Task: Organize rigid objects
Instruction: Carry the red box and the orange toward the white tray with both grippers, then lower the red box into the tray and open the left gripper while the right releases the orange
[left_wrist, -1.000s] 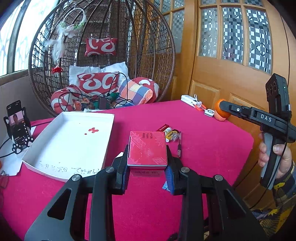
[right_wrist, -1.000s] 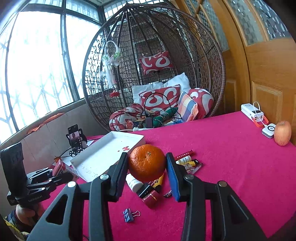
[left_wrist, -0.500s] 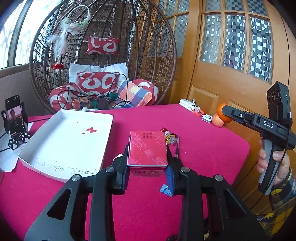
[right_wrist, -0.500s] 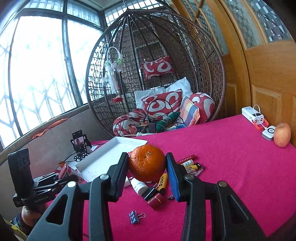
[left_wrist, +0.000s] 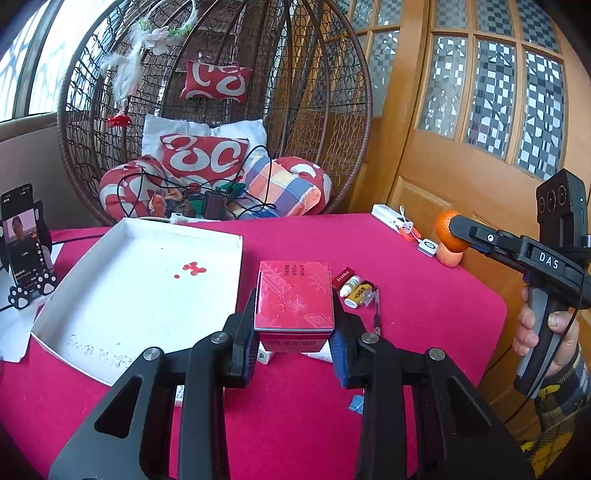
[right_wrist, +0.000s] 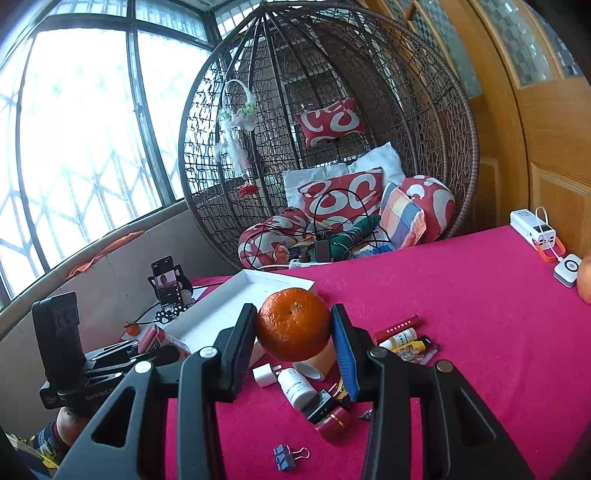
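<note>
A: Left claw (left_wrist: 294, 345) is clamped on the red box (left_wrist: 294, 295), held above the bench (left_wrist: 424, 295). White tray (left_wrist: 140, 288) lies at ten o'clock from it, long axis running away from the camera.

B: Tray contents?

A: None visible; only red marks on its floor. Right claw (right_wrist: 294, 345) grips the orange (right_wrist: 293, 324), tray (right_wrist: 221, 306) at eleven o'clock.

B: Nearer hand?

A: Left, I judge. Loose small items remain on the cloth.

Bright daylight blows out the windows (right_wrist: 81, 155); both fisheye views stay sharp, edges bowed
</note>
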